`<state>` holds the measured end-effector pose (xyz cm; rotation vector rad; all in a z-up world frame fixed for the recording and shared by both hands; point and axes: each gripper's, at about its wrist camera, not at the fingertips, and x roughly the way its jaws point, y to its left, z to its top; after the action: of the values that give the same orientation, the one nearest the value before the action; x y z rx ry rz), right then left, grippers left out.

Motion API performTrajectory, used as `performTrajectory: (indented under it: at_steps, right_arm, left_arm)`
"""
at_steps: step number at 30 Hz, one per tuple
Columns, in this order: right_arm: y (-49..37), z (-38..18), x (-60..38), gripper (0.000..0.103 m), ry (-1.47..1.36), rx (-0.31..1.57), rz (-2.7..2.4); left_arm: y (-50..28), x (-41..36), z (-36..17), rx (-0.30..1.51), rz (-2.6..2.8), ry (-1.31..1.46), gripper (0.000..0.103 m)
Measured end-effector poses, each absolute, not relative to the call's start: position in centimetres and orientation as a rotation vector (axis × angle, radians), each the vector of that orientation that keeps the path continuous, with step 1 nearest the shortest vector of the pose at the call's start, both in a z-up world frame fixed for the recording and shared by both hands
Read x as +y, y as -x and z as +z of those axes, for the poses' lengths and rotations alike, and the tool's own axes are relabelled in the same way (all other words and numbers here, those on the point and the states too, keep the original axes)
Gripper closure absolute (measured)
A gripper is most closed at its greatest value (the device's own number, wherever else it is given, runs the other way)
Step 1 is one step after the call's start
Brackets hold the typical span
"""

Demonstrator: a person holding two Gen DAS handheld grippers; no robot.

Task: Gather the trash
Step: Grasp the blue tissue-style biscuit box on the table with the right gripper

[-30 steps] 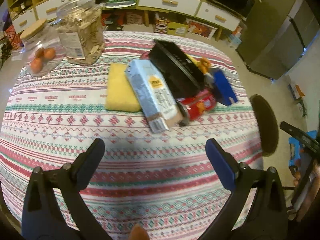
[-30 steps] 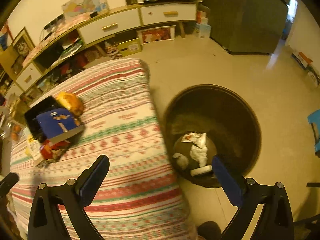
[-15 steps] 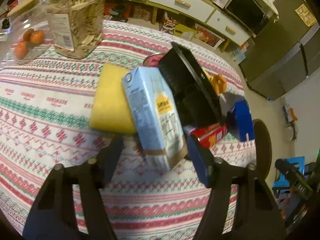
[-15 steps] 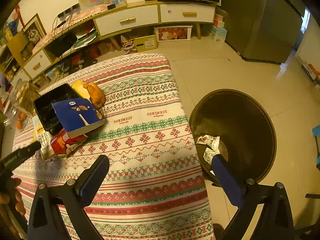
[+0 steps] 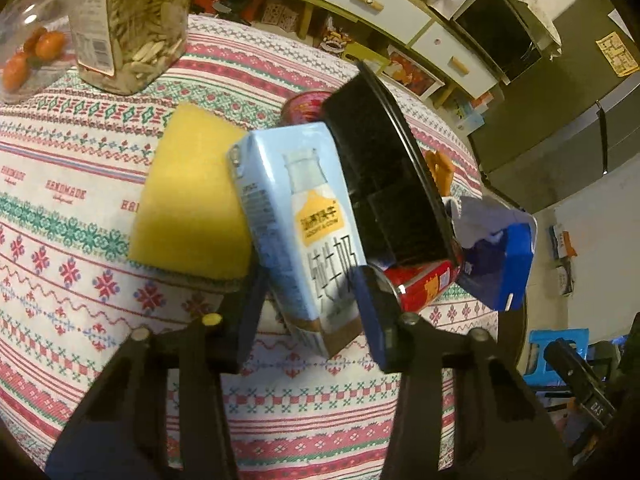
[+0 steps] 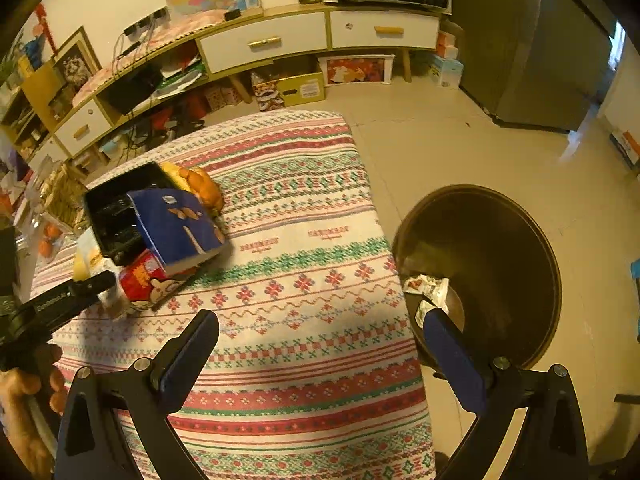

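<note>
**Blue pads on the milk carton, bin by the table**

Pale blue carton [image 5: 304, 236] fills the middle of my left view. My left gripper [image 5: 312, 312] has a pad on each side of its near end, and both pads look pressed against it, so I read the gripper as clamped on the carton. The carton lies tilted, leaning on a yellow sponge [image 5: 192, 204] to its left and against a black tray [image 5: 384, 184] to its right. Under the tray's near corner I see a red can [image 5: 424, 284] lying on its side, just beside my right-hand pad. A blue box [image 5: 504, 268] sits further right, next to the can. Beyond the sponge stands a jar [image 5: 128, 24] of pale seeds on the patterned cloth [image 5: 80, 280].

From my right view, the right gripper [image 6: 320, 360] hangs wide apart with nothing between its fingers, over the near edge of the table. The same pile shows at the left: the box [image 6: 180, 224] on top of the can [image 6: 148, 280], the tray [image 6: 120, 208] behind it. The bin [image 6: 500, 248] stands on the floor just beside the table, with crumpled wrappers [image 6: 428, 288] inside. My left hand [image 6: 28, 392] shows at the lower left edge.
</note>
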<state>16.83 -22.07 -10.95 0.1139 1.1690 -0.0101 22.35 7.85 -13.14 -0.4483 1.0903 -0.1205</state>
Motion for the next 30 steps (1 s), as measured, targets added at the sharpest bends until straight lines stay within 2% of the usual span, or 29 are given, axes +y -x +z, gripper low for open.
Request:
performTrajectory:
  at_steps: [1, 2, 4, 14, 15, 17, 19, 21, 27, 28, 29, 30]
  right_arm:
    - [-16.9, -10.9, -21.7, 0.0, -0.113, 1.167, 0.003]
    - [-17.1, -10.9, -21.3, 0.0, -0.114, 1.165, 0.016]
    - [-17.3, -10.9, -20.3, 0.0, -0.108, 1.159, 0.042]
    - [-18.9, -12.4, -18.0, 0.001, -0.078, 1.173, 0.058]
    - [-19.1, -12.6, -18.2, 0.001, -0.086, 1.181, 0.057]
    - [-19.6, -13.4, -18.5, 0.001, -0.099, 1.21, 0.049]
    - [-19.8, -14.2, -18.7, 0.001, -0.098, 1.243, 0.045]
    - [-20.0, -15.2, -18.6, 0.001, -0.08, 1.281, 0.04]
    - [-20.0, -18.8, -17.9, 0.002, 0.02, 1.362, 0.021]
    - [-20.0, -19.1, -17.9, 0.005, 0.03, 1.364, 0.018]
    - [-19.9, -19.5, -18.0, 0.023, 0.035, 1.371, 0.019]
    - [-19.9, -19.6, -18.1, 0.031, 0.035, 1.372, 0.019]
  left_arm:
    - [-22.3, 7.9, -12.9, 1.082, -0.126, 0.447, 0.075]
    - [-22.2, 8.0, -12.7, 1.078, -0.129, 0.439, 0.08]
    - [-21.9, 8.2, -12.0, 1.075, -0.14, 0.415, 0.101]
    - [-20.1, 10.2, -11.7, 1.138, -0.094, 0.332, 0.102]
    - [-19.9, 10.3, -11.6, 1.138, -0.097, 0.332, 0.101]
    - [-19.7, 10.4, -11.5, 1.141, -0.099, 0.334, 0.092]
    - [-19.4, 10.6, -11.5, 1.146, -0.092, 0.344, 0.062]
    - [-19.1, 11.0, -11.4, 1.136, -0.077, 0.361, 0.049]
    - [-19.6, 11.3, -11.0, 1.131, -0.086, 0.431, 0.046]
    - [-19.7, 11.1, -10.8, 1.126, -0.096, 0.44, 0.046]
    - [-20.0, 10.9, -10.6, 1.119, -0.101, 0.444, 0.046]
    - [-20.1, 10.6, -10.3, 1.106, -0.103, 0.442, 0.046]
